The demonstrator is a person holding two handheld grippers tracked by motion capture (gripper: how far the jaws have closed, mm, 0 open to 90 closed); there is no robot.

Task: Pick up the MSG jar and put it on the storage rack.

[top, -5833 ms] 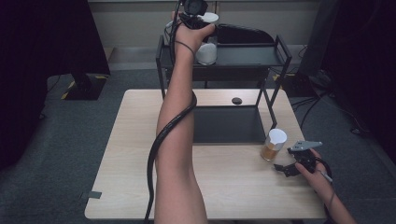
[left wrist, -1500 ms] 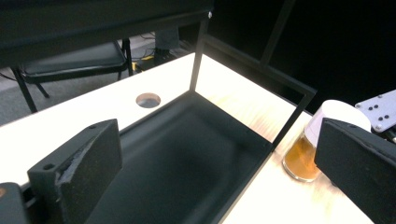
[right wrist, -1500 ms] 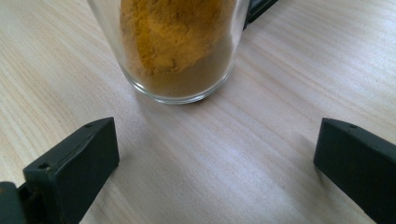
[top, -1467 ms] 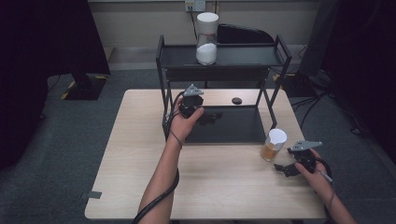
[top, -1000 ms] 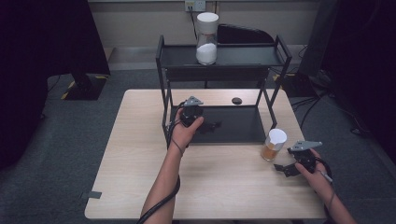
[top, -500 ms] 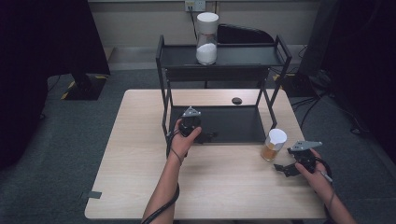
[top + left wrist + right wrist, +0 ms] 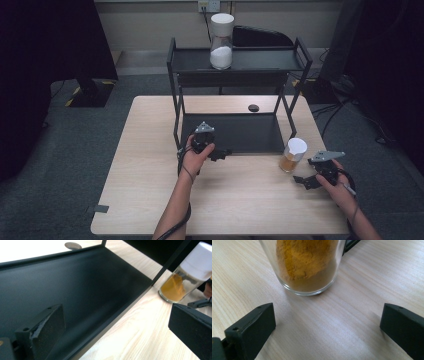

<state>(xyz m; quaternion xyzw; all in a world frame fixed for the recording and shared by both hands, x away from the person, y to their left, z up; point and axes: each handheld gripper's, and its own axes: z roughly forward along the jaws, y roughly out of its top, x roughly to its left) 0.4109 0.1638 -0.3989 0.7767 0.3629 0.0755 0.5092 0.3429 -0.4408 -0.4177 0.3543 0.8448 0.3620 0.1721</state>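
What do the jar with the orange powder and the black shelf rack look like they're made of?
The jar looks like clear glass: see-through, thick shiny base. Its white lid is probably matte plastic. The shelf rack seems to be black painted metal: thin straight bars, flat satin trays.

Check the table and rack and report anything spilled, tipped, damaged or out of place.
Nothing spilled or tipped. One oddity: the pad on the left gripper looks chipped along its edge. The orange spice jar stands upright on the table; the white jar is upright on the rack.

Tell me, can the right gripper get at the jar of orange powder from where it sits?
Probably yes: the right gripper has its jaws wide apart, facing the jar of orange powder, with bare table between.
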